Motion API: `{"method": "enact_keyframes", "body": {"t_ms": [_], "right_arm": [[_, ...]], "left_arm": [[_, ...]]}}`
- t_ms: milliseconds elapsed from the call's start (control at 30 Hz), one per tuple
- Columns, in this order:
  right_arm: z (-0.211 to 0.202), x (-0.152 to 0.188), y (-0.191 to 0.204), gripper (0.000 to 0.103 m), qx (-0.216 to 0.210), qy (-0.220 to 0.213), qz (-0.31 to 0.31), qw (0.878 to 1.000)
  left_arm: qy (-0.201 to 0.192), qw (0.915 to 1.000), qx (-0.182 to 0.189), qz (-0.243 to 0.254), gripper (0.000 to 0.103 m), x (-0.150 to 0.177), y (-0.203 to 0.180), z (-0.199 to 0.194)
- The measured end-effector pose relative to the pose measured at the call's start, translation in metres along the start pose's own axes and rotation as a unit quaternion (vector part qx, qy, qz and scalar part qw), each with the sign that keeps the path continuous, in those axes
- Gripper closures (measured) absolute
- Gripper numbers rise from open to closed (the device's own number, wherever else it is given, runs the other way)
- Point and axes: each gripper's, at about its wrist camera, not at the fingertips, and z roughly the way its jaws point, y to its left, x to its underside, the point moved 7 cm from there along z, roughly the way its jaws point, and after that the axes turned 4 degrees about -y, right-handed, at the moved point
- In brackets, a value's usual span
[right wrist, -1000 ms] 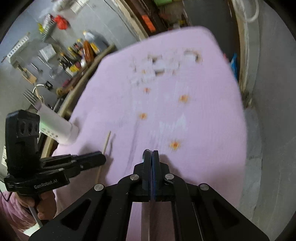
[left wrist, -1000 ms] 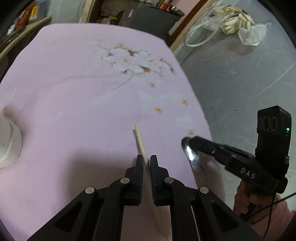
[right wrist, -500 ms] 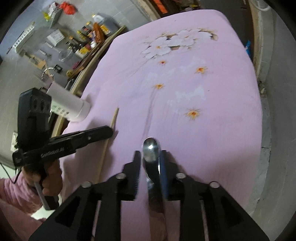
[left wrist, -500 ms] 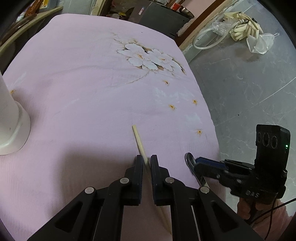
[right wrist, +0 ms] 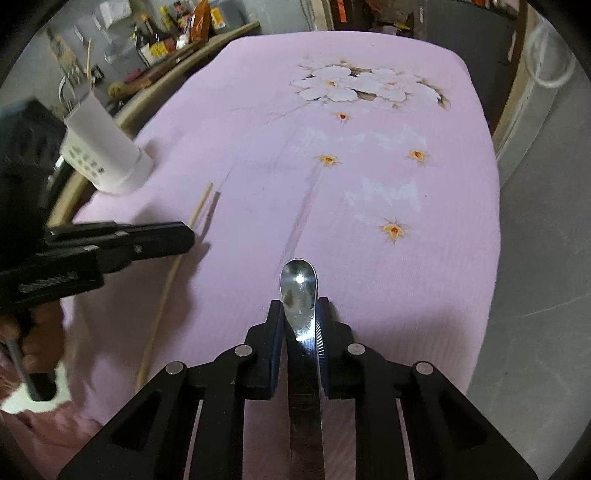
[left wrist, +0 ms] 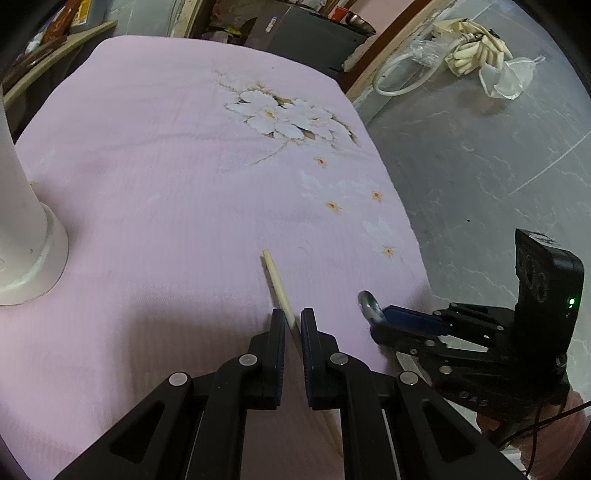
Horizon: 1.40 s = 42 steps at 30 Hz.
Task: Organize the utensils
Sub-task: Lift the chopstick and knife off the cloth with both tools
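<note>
My left gripper (left wrist: 292, 319) is shut on a pale wooden chopstick (left wrist: 275, 271), which sticks out forward over the pink cloth; it also shows in the right wrist view (right wrist: 201, 201). My right gripper (right wrist: 301, 308) is shut on a metal spoon (right wrist: 298, 284), bowl forward, held above the cloth. In the left wrist view the right gripper (left wrist: 384, 319) is to the right with the spoon bowl (left wrist: 367, 301) at its tip. A white utensil holder (right wrist: 105, 155) stands on the table's left side, also seen in the left wrist view (left wrist: 22, 236).
The table wears a pink cloth with white flowers (right wrist: 354, 85). Its right edge (left wrist: 410, 229) drops to a grey floor. Shelves with bottles and clutter (right wrist: 173, 33) lie beyond the far left. A hose and bags (left wrist: 469, 59) lie on the floor.
The right gripper has turned so the spoon's bowl faces up and has pulled back toward the near edge. The left gripper has drawn closer to the white holder, still holding the chopstick.
</note>
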Motion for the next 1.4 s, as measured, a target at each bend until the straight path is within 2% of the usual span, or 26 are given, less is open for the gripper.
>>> {"method": "enact_keyframes", "body": {"t_ms": [67,167,300,400,533,667,967,1333,1367,1400], "right_arm": [[0.0,-0.001,0.003,0.085,0.014,0.004,-0.014,1.0],[-0.002,-0.002,0.005,0.087,0.032,0.001,-0.025,0.999],[-0.012,-0.003,-0.002,0.088,0.012,-0.029,0.038,0.999],[-0.039,-0.01,-0.007,0.088,-0.003,-0.098,0.082,0.992],[-0.07,-0.021,0.002,0.088,-0.01,-0.182,0.093,0.979],[-0.088,-0.028,0.023,0.088,-0.001,-0.231,0.088,0.969],[-0.109,-0.029,0.059,0.088,0.018,-0.287,0.098,0.953],[-0.139,-0.05,0.091,0.088,0.025,-0.354,0.09,0.931],[-0.145,-0.055,0.096,0.103,0.021,-0.362,0.086,0.928],[-0.15,-0.06,0.1,0.102,0.024,-0.367,0.083,0.926]], "left_arm": [[-0.001,1.0,0.003,0.005,0.094,0.0,-0.002,-0.003],[-0.004,0.9999,0.008,0.013,0.094,0.0,-0.005,-0.007],[-0.014,0.9995,0.013,0.025,0.095,-0.002,-0.008,-0.017],[-0.032,0.9988,0.021,0.032,0.095,-0.005,-0.011,-0.032],[-0.066,0.9963,0.028,0.048,0.095,-0.009,-0.014,-0.055],[-0.1,0.9924,0.034,0.064,0.096,-0.014,-0.016,-0.084],[-0.138,0.987,0.04,0.073,0.097,-0.03,-0.001,-0.129],[-0.19,0.978,0.034,0.08,0.098,-0.044,0.016,-0.173],[-0.194,0.9772,0.034,0.079,0.098,-0.046,0.017,-0.177],[-0.2,0.9762,0.034,0.076,0.098,-0.048,0.019,-0.183]]}}
